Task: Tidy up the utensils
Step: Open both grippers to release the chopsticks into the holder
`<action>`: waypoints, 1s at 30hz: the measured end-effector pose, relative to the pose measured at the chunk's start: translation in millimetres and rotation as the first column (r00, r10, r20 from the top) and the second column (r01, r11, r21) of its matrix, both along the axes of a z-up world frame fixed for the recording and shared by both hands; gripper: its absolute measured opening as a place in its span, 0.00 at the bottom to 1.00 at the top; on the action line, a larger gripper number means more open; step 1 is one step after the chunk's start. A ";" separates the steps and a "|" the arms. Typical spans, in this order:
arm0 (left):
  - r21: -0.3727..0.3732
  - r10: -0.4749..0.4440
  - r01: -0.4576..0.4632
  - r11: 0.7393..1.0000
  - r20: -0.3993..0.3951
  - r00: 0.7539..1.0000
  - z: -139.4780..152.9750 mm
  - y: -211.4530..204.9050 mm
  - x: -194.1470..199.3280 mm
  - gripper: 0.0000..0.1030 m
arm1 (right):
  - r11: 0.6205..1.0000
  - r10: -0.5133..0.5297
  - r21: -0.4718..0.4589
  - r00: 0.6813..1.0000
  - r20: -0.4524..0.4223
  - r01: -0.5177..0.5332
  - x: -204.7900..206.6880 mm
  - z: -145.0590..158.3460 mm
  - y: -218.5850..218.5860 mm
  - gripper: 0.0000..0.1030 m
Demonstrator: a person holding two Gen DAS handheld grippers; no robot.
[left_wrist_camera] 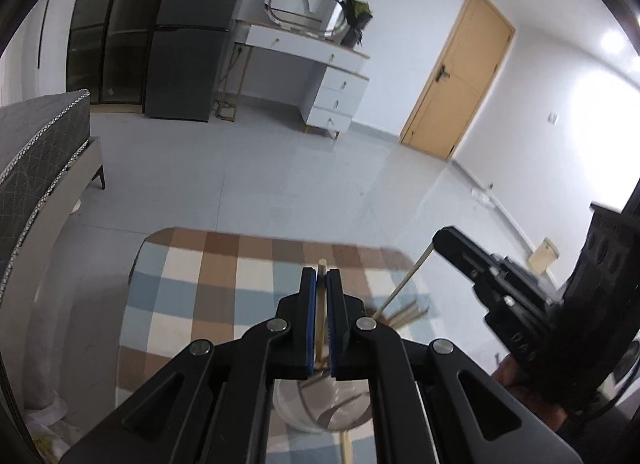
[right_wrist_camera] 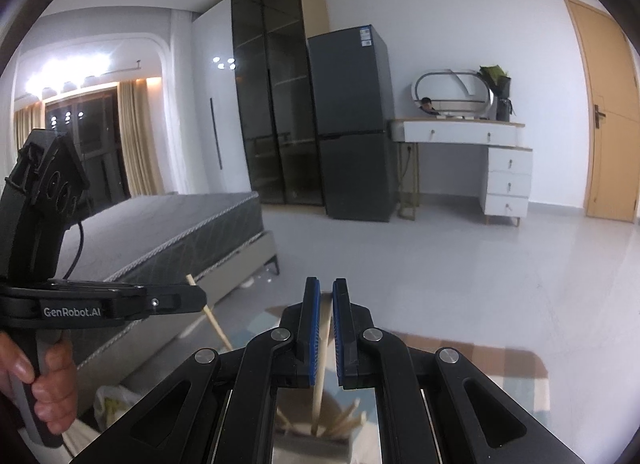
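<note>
**Clerk:** Jaws, left gripper (left_wrist_camera: 321,276): blue pads drawn nearly together, clamped on one pale wooden chopstick (left_wrist_camera: 320,328) that runs up the gap and pokes out past the pad tips at 12 o'clock.

**Checker:** And the right gripper (right_wrist_camera: 326,287)?

**Clerk:** Same entry: pads narrow, pinching a second chopstick (right_wrist_camera: 321,376). Its lower end slants down toward 6 o'clock, into the holder below.

**Checker:** Holder?

**Clerk:** Clear cup (left_wrist_camera: 320,408), directly under the left jaws at 6 o'clock, partly hidden by the gripper frame. More loose chopsticks (left_wrist_camera: 408,314) show just beyond it at 3 o'clock. In the right wrist view the same container (right_wrist_camera: 312,444) is blurred, several stick ends fanning out of it.

**Checker:** Surface?

**Clerk:** Checked cloth (left_wrist_camera: 208,296), brown, blue and white squares, on a round table.

**Checker:** Grippers relative to each other?

**Clerk:** Near, side by side. From the left camera the right gripper sits at 3 o'clock, its stick angled down toward the cup. From the right camera the left one sits at 9 o'clock, a hand (right_wrist_camera: 44,388) wrapped round its grip.

**Checker:** Surroundings?

**Clerk:** Grey bed (right_wrist_camera: 160,223) at 10 o'clock, dark fridge (right_wrist_camera: 352,123) at 12, white dresser (right_wrist_camera: 480,159) at 1, wooden door (right_wrist_camera: 608,111) at 2.
</note>
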State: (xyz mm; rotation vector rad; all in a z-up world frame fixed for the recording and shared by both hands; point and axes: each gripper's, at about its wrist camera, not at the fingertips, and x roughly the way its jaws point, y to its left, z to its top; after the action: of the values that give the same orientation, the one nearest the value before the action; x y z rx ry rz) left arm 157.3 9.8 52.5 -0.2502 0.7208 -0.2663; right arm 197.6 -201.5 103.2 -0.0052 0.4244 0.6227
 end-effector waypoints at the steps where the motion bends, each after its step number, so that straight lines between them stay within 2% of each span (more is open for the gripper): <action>1: 0.013 -0.008 0.008 1.000 -0.009 1.000 -3.3 -3.3 -1.0 0.01 | 1.000 -0.006 0.000 1.000 -0.015 0.006 -3.3 -3.6 -2.0 0.06; 7: -0.005 -0.064 0.064 0.998 -0.104 0.992 -19.4 -14.5 -6.3 0.03 | 0.999 -0.044 0.000 0.992 -0.119 0.045 -27.6 -21.2 -13.5 0.08; 10: 0.012 -0.036 0.039 0.999 -0.144 0.989 -17.7 -13.1 -13.0 0.04 | 0.998 -0.045 0.027 0.988 -0.151 0.049 -40.1 -18.7 -24.0 0.09; 12: 0.022 -0.010 0.013 1.000 -0.151 0.989 -12.7 -11.7 -20.4 0.05 | 0.997 -0.049 0.047 0.983 -0.177 0.058 -46.9 -16.2 -31.7 0.30; 14: 0.023 0.006 -0.003 1.000 -0.118 0.993 -0.1 -11.2 -37.1 0.08 | 0.995 -0.056 0.066 0.982 -0.182 0.069 -57.0 -12.2 -40.0 0.33; 15: 0.032 0.011 -0.008 0.999 -0.103 0.995 2.5 -11.9 -42.5 0.14 | 0.995 -0.064 0.069 0.982 -0.178 0.078 -64.6 -9.4 -44.1 0.33; 17: 0.061 0.028 -0.025 0.998 -0.060 0.998 12.6 -14.0 -58.5 0.31 | 0.992 -0.084 0.078 0.980 -0.179 0.099 -75.9 -6.3 -49.2 0.40; 18: 0.068 0.035 -0.032 0.997 -0.037 0.999 17.9 -14.6 -67.8 0.43 | 0.990 -0.095 0.091 0.980 -0.177 0.112 -83.9 -4.3 -52.9 0.44; 19: 0.074 0.044 -0.043 0.996 -0.008 0.999 23.9 -15.2 -78.3 0.50 | 0.986 -0.109 0.103 0.979 -0.172 0.128 -91.7 -1.7 -56.9 0.45; 21: 0.087 0.058 -0.060 0.994 0.028 0.998 32.3 -16.5 -92.4 0.55 | 0.981 -0.136 0.115 0.977 -0.164 0.156 -103.9 3.2 -62.2 0.58; 23: 0.100 0.065 -0.068 0.993 0.041 0.997 37.6 -18.8 -104.9 0.59 | 0.975 -0.150 0.142 0.976 -0.156 0.172 -117.9 9.2 -68.0 0.66; 26: 0.121 0.082 -0.089 0.989 0.062 0.995 39.4 -19.3 -116.7 0.64 | 0.970 -0.161 0.157 0.975 -0.154 0.185 -133.5 12.2 -71.3 0.71; 30: 0.147 0.163 -0.180 0.973 0.118 0.979 40.0 -14.9 -135.7 0.64 | 0.962 -0.167 0.188 0.973 -0.157 0.195 -158.5 11.0 -78.0 0.74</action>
State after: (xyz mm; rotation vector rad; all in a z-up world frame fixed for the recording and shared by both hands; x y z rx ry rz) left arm 21.6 -5.0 92.5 -0.1461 0.6082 -0.0562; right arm 39.1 -279.4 114.2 0.2709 0.4893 0.4839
